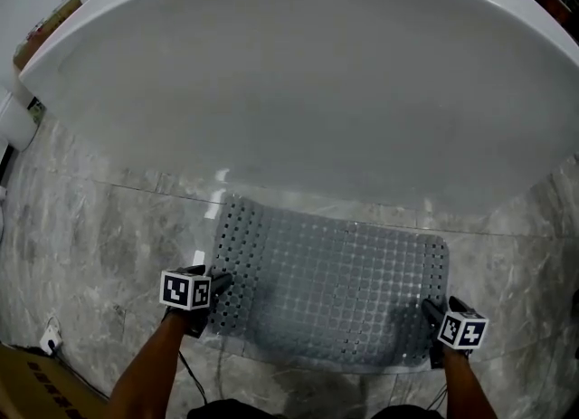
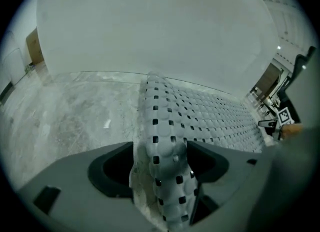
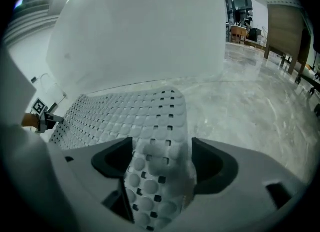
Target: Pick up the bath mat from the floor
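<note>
A grey perforated bath mat (image 1: 330, 286) lies flat on the marble floor in front of the tub. My left gripper (image 1: 217, 292) sits at the mat's left edge and my right gripper (image 1: 432, 316) at its right edge. In the left gripper view the mat (image 2: 200, 116) has a raised edge running between the jaws of the left gripper (image 2: 160, 163), which stand wide apart. In the right gripper view a bunched strip of mat (image 3: 130, 113) lies between the spread jaws of the right gripper (image 3: 160, 163). Neither pair of pads presses on it.
A large white bathtub (image 1: 298, 82) fills the space just beyond the mat. Grey marble floor (image 1: 99, 245) spreads to the left and right. A small plug with a cable (image 1: 50, 336) and a brown box edge (image 1: 36, 390) sit at the lower left.
</note>
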The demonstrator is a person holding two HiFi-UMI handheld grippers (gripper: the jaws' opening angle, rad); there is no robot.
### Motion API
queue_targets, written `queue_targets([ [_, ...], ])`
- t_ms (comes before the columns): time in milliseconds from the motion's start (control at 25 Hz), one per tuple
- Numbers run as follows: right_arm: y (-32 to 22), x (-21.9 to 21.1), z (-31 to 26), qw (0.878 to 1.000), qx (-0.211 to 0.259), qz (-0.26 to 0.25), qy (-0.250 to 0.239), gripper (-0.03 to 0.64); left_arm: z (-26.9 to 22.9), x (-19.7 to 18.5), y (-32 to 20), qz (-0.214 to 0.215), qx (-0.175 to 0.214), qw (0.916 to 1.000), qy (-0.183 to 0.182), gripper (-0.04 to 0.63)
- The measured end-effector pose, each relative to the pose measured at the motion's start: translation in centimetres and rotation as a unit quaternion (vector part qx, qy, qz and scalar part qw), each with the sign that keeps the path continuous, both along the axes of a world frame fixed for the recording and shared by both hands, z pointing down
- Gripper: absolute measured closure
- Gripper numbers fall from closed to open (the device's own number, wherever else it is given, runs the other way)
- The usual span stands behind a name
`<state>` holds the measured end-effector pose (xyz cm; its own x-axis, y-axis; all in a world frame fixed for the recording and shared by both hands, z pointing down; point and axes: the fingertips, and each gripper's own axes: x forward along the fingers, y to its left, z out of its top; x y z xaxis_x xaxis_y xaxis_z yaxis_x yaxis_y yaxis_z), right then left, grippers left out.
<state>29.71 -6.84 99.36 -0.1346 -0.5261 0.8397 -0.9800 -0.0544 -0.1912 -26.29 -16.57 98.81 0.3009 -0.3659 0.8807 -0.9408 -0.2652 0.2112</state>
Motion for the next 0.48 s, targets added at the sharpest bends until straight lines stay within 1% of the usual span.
queue_targets([
  [120,0.3,0.1,1.3,1.0,-0.013,0.011,-0.006,0.231,1.2,0.4,0.1,0.009,-0.01,0.9999,0.005,0.288],
  [240,0.3,0.2,1.7,1.0,-0.014,0.018,0.017,0.233,1.7,0.2,0.0,0.018,-0.007,0.9998,-0.008,0.288],
  [360,0.1,0.0,1.6,0.999,-0.009,0.012,0.042,0.27,1.5,0.6,-0.1,0.03,0.007,0.9994,-0.016,0.29],
  [400,0.1,-0.2,1.5,0.999,-0.007,0.01,0.045,0.293,1.5,0.9,-0.1,0.034,0.012,0.9992,-0.02,0.324],
  [480,0.1,-0.7,1.4,0.999,-0.002,0.007,0.039,0.326,1.4,1.1,0.0,0.033,0.021,0.9989,-0.025,0.353],
])
